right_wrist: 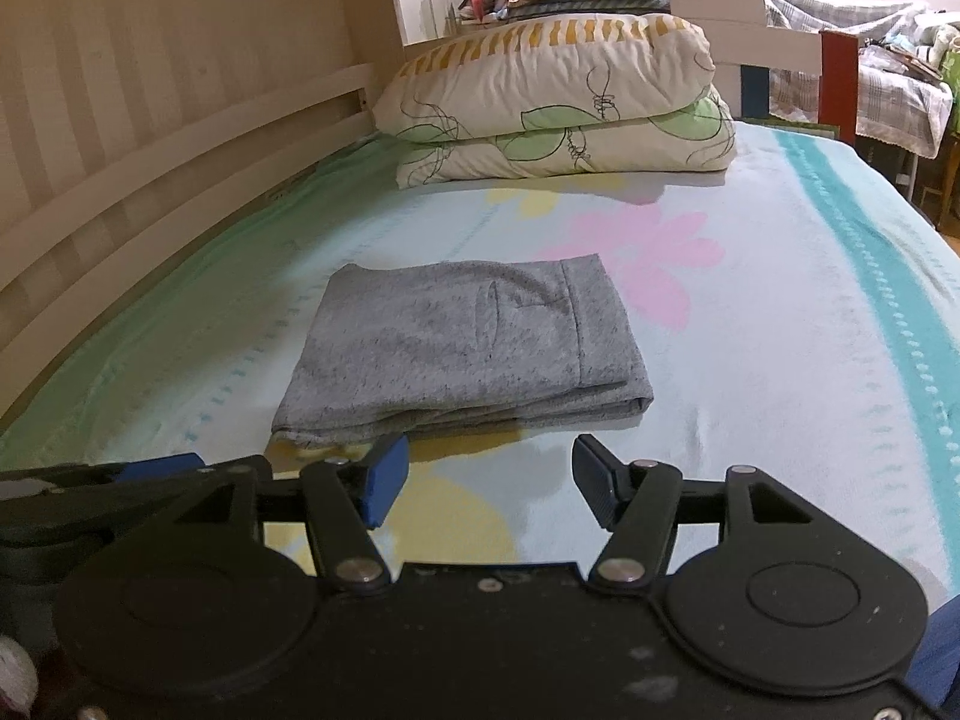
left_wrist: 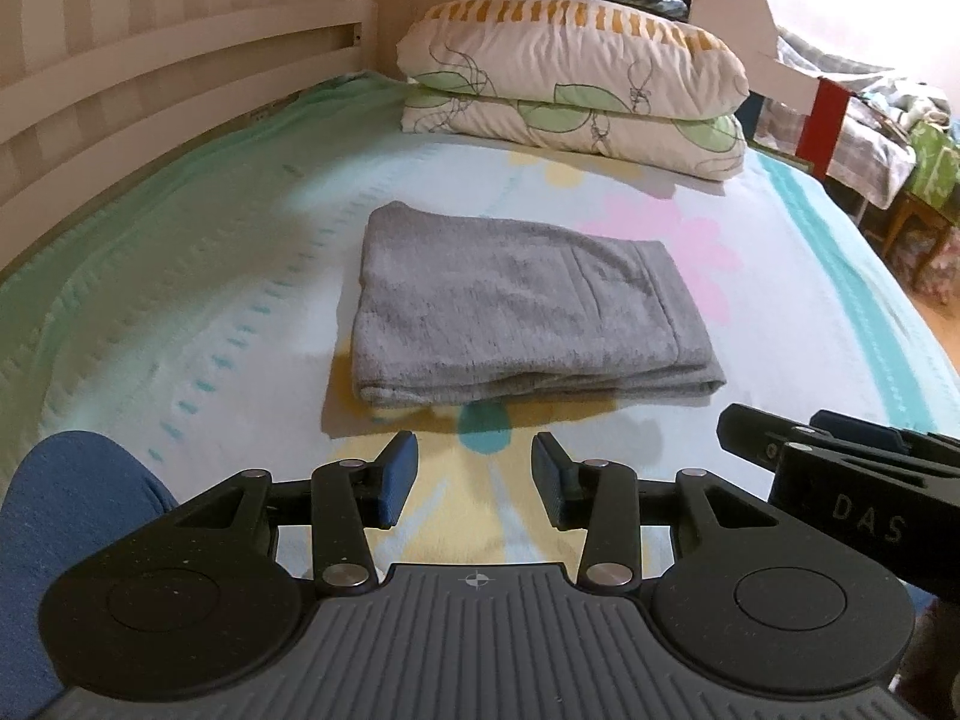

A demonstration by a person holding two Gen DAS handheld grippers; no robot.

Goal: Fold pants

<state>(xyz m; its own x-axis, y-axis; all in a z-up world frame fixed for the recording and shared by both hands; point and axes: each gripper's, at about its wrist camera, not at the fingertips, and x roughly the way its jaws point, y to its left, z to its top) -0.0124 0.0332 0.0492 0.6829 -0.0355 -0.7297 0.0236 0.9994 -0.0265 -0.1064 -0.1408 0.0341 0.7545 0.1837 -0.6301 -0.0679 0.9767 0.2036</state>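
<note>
The grey pants (left_wrist: pixel 528 306) lie folded into a neat rectangle on the flowered bedspread (left_wrist: pixel 240 312), in the middle of the bed. They also show in the right wrist view (right_wrist: pixel 468 348). My left gripper (left_wrist: pixel 475 477) is open and empty, held just short of the pants' near edge. My right gripper (right_wrist: pixel 487 483) is open and empty too, its left finger close to the pants' near left corner. The right gripper also shows in the left wrist view at the right edge (left_wrist: pixel 840 456).
Two stacked flowered pillows (left_wrist: pixel 570 84) lie at the head of the bed beyond the pants. A white slatted bed rail (left_wrist: pixel 120 96) runs along the left. The bed's right edge drops to the floor (left_wrist: pixel 942 324). My blue-clad knee (left_wrist: pixel 66 510) is at the lower left.
</note>
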